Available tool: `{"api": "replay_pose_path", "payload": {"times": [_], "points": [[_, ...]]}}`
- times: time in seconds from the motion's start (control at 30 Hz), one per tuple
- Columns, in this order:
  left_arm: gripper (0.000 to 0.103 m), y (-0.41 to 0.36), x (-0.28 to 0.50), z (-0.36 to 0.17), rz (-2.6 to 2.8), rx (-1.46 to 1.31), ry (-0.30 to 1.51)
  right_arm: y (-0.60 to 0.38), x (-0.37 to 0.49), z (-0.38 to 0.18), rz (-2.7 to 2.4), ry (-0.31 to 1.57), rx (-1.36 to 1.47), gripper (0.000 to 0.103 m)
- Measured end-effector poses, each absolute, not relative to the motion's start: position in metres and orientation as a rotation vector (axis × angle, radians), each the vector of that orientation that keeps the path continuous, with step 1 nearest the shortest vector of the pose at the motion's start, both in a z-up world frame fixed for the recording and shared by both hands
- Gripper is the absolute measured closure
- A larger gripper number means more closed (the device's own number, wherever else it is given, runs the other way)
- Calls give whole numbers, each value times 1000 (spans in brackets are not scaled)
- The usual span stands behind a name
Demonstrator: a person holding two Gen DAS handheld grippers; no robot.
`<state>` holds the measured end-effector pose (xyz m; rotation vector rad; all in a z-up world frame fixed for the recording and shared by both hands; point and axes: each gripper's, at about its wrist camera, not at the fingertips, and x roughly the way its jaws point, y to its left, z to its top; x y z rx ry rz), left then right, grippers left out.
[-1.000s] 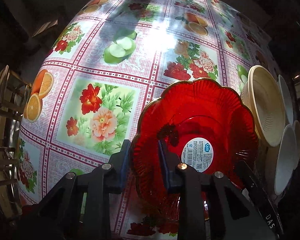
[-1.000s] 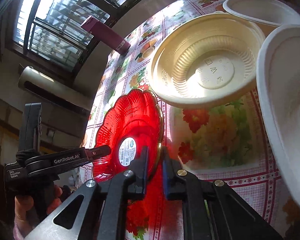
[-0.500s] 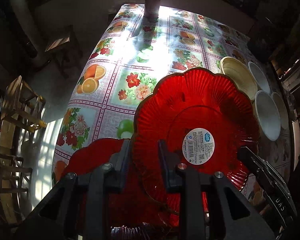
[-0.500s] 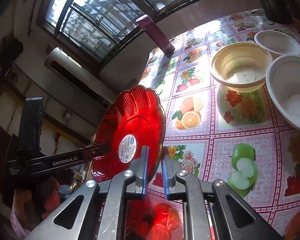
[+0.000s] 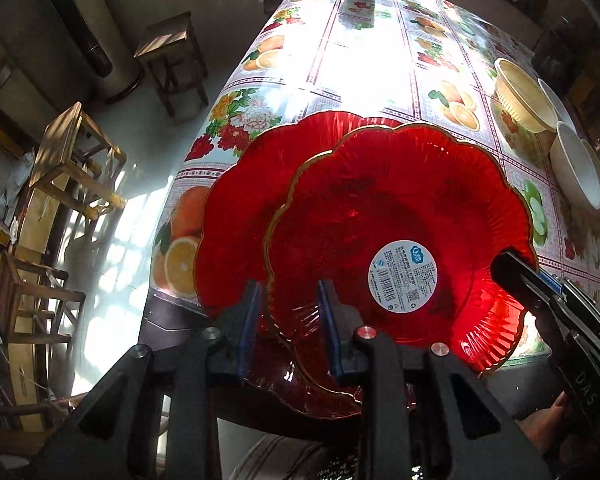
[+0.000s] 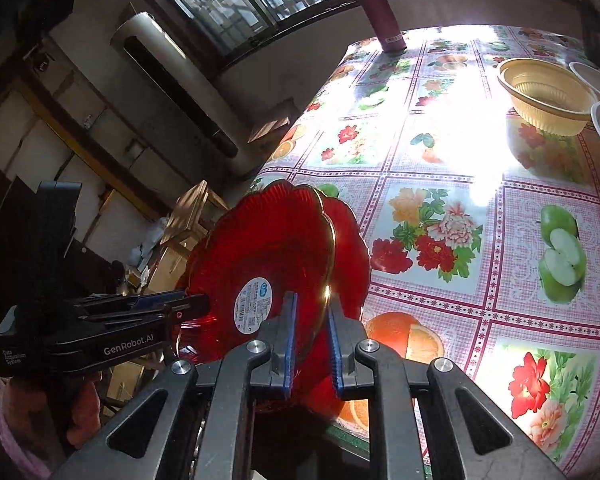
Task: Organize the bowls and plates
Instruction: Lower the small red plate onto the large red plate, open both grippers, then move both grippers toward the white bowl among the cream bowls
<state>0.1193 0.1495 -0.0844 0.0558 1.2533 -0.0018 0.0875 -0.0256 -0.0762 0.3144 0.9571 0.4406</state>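
A red scalloped plate (image 5: 400, 208) with a round white sticker hangs tilted over the table's near left corner. My left gripper (image 5: 290, 316) is shut on its near rim. My right gripper (image 6: 310, 336) has the plate's (image 6: 268, 248) gold-edged rim between its blue pads; its jaws are opening slightly. Each gripper shows in the other's view: the right gripper (image 5: 516, 276) at the plate's right rim, the left gripper (image 6: 188, 304) at its left rim. A second red plate (image 5: 228, 220) lies on the table right under the held one. A cream bowl (image 5: 520, 96) and white bowls (image 5: 576, 168) stand at the far right.
The table (image 5: 364, 72) wears a flower-and-fruit cloth. A maroon bottle (image 6: 384, 12) stands at its far end. Wooden stools and chairs (image 5: 168, 60) stand on the floor to the left. A hand (image 6: 84, 408) holds the left gripper.
Both grippers have carried the red plate away from the bowls to the table's near left corner, over a second red plate. The right gripper has rolled more upright.
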Motion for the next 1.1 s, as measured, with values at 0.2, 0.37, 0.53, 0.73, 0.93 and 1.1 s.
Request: {"api": "replay_pose_path", "payload": {"times": [0.2, 0.37, 0.53, 0.73, 0.93, 1.1], "points": [[76, 162, 112, -80, 77, 94, 1203, -12, 83, -69, 417, 910, 212, 82], [76, 168, 97, -59, 103, 74, 1115, -42, 80, -54, 378, 828, 223, 59], [45, 132, 79, -30, 40, 83, 973, -88, 64, -52, 379, 783, 235, 40], [22, 55, 63, -18, -132, 104, 847, -175, 29, -60, 315, 698, 280, 25], [22, -27, 74, -46, -296, 99, 930, -268, 1, -60, 187, 656, 351, 18], [22, -83, 89, -61, -328, 120, 977, -337, -11, -54, 97, 609, 474, 14]]}}
